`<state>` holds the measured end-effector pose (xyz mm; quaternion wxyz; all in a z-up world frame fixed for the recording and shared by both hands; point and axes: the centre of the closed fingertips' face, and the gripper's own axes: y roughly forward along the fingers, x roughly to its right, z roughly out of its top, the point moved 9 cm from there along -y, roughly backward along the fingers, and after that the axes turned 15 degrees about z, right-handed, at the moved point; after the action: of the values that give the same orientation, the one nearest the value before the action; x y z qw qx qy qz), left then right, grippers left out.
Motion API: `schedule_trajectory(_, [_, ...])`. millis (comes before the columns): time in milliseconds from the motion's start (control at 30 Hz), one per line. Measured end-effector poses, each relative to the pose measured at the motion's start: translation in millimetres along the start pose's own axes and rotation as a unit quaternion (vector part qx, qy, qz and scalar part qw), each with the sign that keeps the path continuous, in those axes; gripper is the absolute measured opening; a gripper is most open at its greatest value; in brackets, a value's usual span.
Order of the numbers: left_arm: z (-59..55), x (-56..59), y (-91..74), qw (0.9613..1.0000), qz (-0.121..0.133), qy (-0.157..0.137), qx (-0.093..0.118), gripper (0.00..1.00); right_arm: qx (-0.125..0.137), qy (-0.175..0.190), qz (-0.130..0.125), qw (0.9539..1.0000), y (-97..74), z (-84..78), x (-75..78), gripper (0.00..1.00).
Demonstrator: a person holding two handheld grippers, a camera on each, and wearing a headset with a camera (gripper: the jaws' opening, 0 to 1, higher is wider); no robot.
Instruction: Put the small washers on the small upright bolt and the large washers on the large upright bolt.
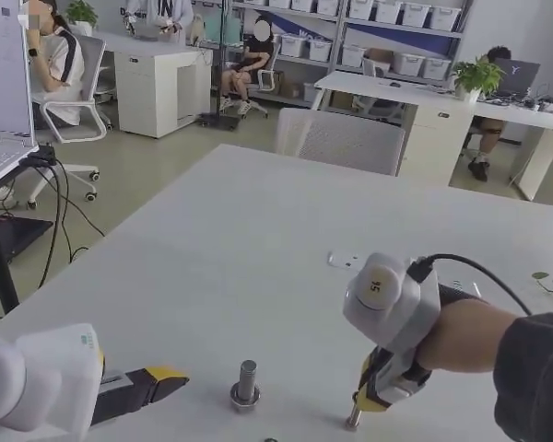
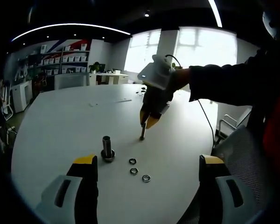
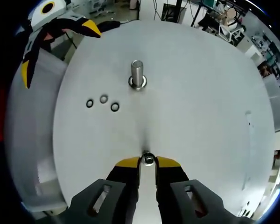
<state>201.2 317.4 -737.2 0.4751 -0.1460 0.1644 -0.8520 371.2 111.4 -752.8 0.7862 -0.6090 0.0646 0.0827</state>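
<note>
The large upright bolt (image 1: 246,384) stands on the white table (image 1: 258,239), near its front edge. To its right stands the thin small bolt (image 1: 353,422). My right gripper (image 1: 362,403) points down onto the small bolt's top. In the right gripper view its jaws (image 3: 148,163) are shut on a small shiny ring (image 3: 148,159), seemingly a small washer, right over that bolt. Three washers (image 2: 134,171) lie loose beside the large bolt (image 2: 107,148). My left gripper (image 2: 147,163) hovers open and empty, short of the washers, and reaches in at the head view's lower left (image 1: 143,387).
An office chair (image 1: 341,138) is pushed against the table's far edge. A small white tag (image 1: 343,261) lies mid-table. A laptop on a stand (image 1: 0,120) is at the left, with cables below. People sit at desks in the background.
</note>
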Motion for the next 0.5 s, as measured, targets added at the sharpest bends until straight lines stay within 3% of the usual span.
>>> schedule_trajectory(500, [-0.2,1.0,0.5,1.0000,0.001,0.002,-0.002,0.90,0.001,0.006,0.010,0.9999,21.0,-4.8,2.1,0.13])
